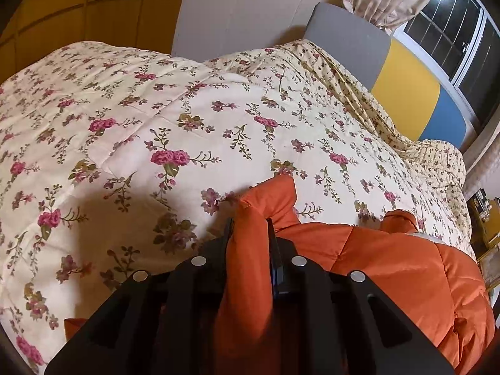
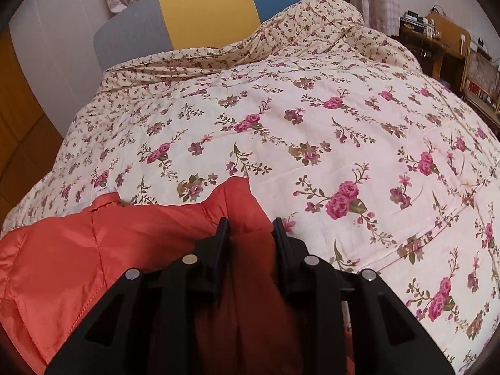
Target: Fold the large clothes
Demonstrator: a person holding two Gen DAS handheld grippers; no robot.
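My left gripper point(image 1: 250, 222) has a thick fold of the orange padded jacket point(image 1: 390, 268) between its fingers; the fabric fills the narrow gap and bunches up past the tips, so I read it as clamped on the jacket. My right gripper point(image 2: 251, 223) stands a little wider, with jacket cloth point(image 2: 103, 250) lying between the fingers; I cannot tell whether the pads press on it or sit slack. I judge I hold one edge at two points so the bulky cloth stays spread and can be laid down straight. The jacket rests low on the floral quilt point(image 1: 218, 118), a broad soft bed surface that suits a large garment. Beyond it stands the grey, yellow and blue headboard point(image 2: 203, 15).
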